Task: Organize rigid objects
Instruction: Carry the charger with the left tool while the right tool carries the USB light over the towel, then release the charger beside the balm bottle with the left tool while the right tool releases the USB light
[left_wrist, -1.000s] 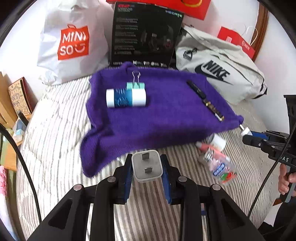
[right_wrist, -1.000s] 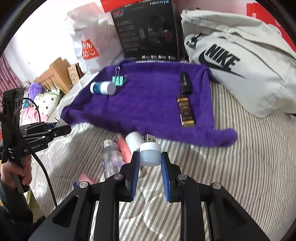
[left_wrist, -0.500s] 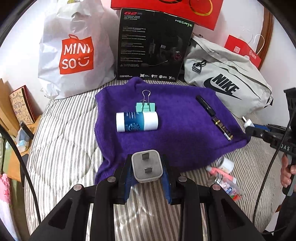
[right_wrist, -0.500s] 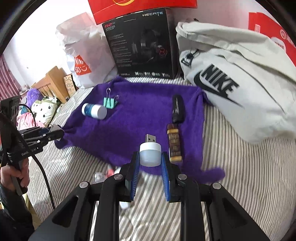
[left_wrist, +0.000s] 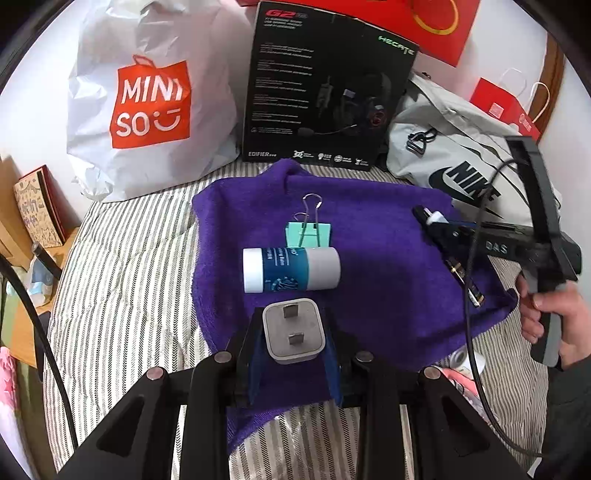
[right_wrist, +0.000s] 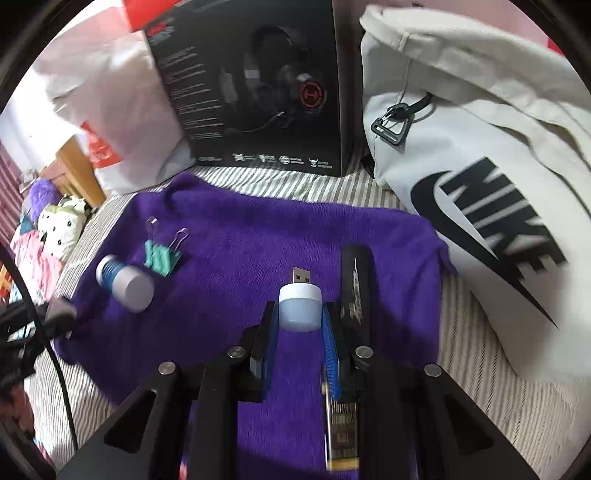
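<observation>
On the striped bed (left_wrist: 122, 258) lies a purple cloth (left_wrist: 376, 266) bearing a blue-labelled tube (left_wrist: 291, 269) and green binder clip (left_wrist: 308, 234), while the left gripper (left_wrist: 293, 343) clamps a white plug adapter (left_wrist: 293, 330) and the right gripper (right_wrist: 299, 321) pinches a small USB light (right_wrist: 300, 304), both above the cloth.

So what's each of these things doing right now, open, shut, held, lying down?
Left gripper: shut on the plug.
Plug: held, prongs facing the camera.
Right gripper: shut on the USB light.
USB light: held, connector pointing forward.
Bottle: lying on its side on the towel, capped.
Clip: lying on the towel, handles out.
Pen: lying on the towel.
Towel: spread on the bed.
</observation>
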